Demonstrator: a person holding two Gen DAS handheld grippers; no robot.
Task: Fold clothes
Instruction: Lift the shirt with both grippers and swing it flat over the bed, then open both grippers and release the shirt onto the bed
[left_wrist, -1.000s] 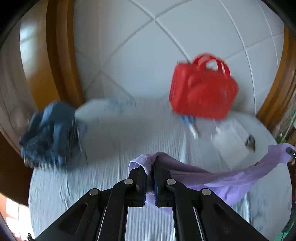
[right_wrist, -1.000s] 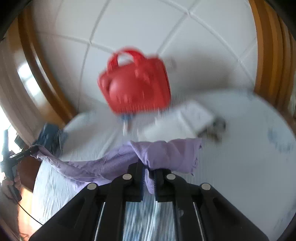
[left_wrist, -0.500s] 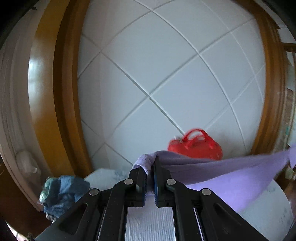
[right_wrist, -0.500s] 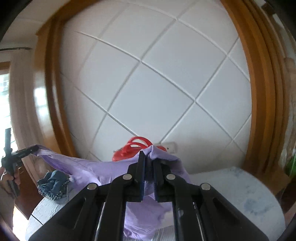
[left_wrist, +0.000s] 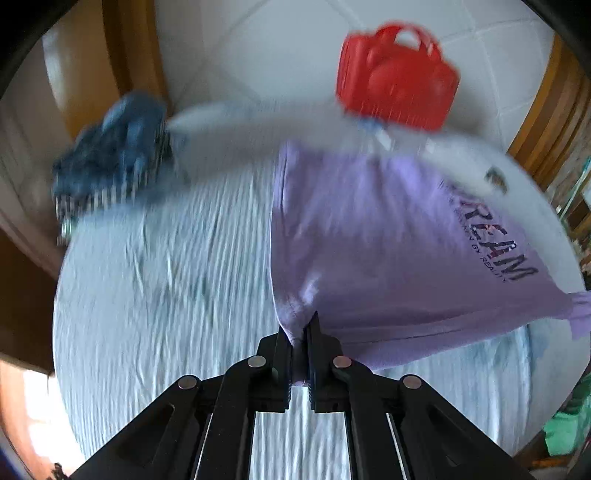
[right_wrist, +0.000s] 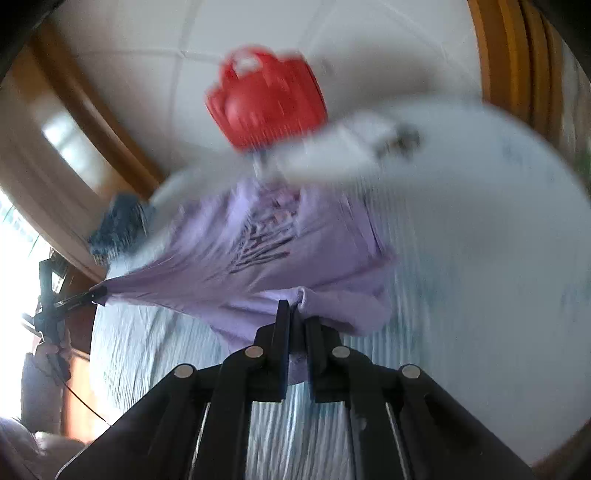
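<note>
A lilac T-shirt (left_wrist: 388, 236) with dark lettering is stretched out flat above the pale blue bed sheet (left_wrist: 166, 295). My left gripper (left_wrist: 300, 332) is shut on one corner of the shirt. My right gripper (right_wrist: 295, 314) is shut on the opposite corner of the shirt (right_wrist: 258, 254). In the right wrist view the left gripper (right_wrist: 92, 293) shows far left, pinching the shirt's other end. Both views are blurred by motion.
A red handbag (left_wrist: 397, 74) stands at the head of the bed, also in the right wrist view (right_wrist: 266, 99). A crumpled blue garment (left_wrist: 110, 147) lies at the bed's far left corner. White paper and a small dark object (left_wrist: 495, 177) lie at the far right. The white tiled headboard (left_wrist: 258, 44) and wooden frame are behind.
Both grippers swung down from facing the headboard to facing the bed. The shirt, earlier hanging bunched between them, now billows out flat over the sheet, print side up.
</note>
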